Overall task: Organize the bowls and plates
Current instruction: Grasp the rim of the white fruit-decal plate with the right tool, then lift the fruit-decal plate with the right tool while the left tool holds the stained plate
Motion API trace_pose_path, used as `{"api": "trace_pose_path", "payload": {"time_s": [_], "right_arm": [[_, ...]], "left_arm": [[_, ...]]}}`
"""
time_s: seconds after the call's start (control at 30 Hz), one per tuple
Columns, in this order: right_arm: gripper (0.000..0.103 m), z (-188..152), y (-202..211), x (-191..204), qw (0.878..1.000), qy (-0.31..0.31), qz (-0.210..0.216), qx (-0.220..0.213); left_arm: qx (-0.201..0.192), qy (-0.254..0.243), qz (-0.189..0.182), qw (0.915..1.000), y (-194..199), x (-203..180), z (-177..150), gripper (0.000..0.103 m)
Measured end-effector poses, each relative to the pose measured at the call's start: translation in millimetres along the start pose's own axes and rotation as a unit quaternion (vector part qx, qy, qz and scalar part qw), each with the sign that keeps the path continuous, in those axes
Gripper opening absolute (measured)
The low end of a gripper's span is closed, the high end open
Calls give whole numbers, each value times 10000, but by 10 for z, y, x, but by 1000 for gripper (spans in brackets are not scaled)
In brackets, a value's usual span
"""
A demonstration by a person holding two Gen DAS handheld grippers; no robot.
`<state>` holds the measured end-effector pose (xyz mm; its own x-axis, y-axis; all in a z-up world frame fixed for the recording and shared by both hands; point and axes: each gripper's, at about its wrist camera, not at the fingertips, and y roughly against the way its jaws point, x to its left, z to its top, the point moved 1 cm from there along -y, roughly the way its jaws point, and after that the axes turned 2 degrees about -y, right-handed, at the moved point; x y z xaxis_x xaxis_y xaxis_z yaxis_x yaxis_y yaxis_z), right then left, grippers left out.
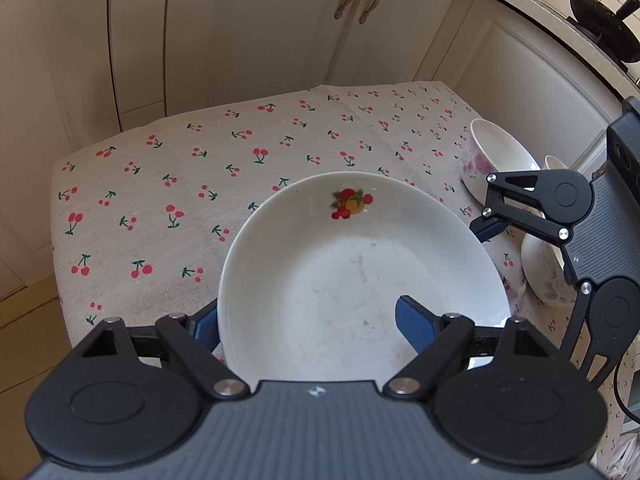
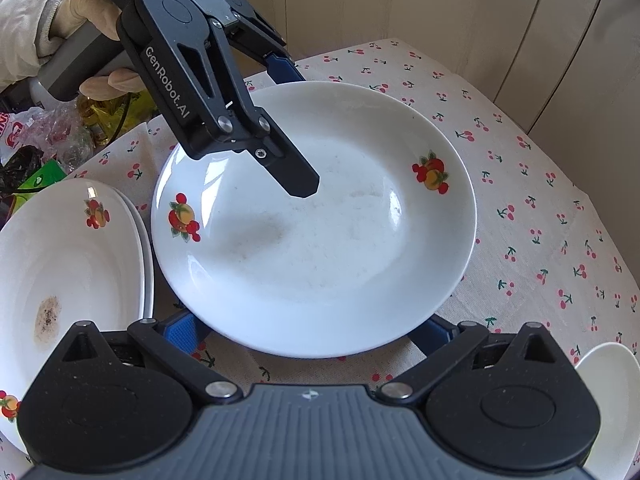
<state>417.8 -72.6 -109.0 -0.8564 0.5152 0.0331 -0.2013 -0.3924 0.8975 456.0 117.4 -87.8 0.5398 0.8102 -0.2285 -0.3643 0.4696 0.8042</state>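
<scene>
Visibly three plates (image 2: pixel 312 240), two bowls (image 1: pixel 500 152); left gripper (image 1: pixel 310 322) jaws wide astride one rim, right gripper (image 2: pixel 308 332) jaws wide.

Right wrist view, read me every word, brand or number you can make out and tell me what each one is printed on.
"GenRobot.AI": in white on the black arm of the left tongs.
Small white print on the top of the same tool: too small to read for sure.
Red letters on a plastic bag at the left edge: cut off, unreadable.
Plates: fruit pictures only, no words.
</scene>
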Motion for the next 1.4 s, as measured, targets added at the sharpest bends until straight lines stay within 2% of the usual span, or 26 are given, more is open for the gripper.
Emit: {"api": "trace_pose_path", "payload": {"time_s": [0.17, 0.6, 1.1, 1.4], "right_arm": [[103, -32, 33, 5, 9998, -65, 43, -207], [103, -95, 169, 12, 9963, -12, -157, -849], [103, -124, 213, 67, 9958, 69, -228, -882], [103, -91, 358, 98, 9950, 82, -252, -963]], "left_arm": [[4, -39, -1, 10000, -1, 4, 0, 86], [-6, -75, 33, 10000, -5, -1, -3, 87], [-10, -61, 66, 10000, 1, -15, 4, 87], [-112, -136, 162, 9997, 173, -98, 35, 87]]}}
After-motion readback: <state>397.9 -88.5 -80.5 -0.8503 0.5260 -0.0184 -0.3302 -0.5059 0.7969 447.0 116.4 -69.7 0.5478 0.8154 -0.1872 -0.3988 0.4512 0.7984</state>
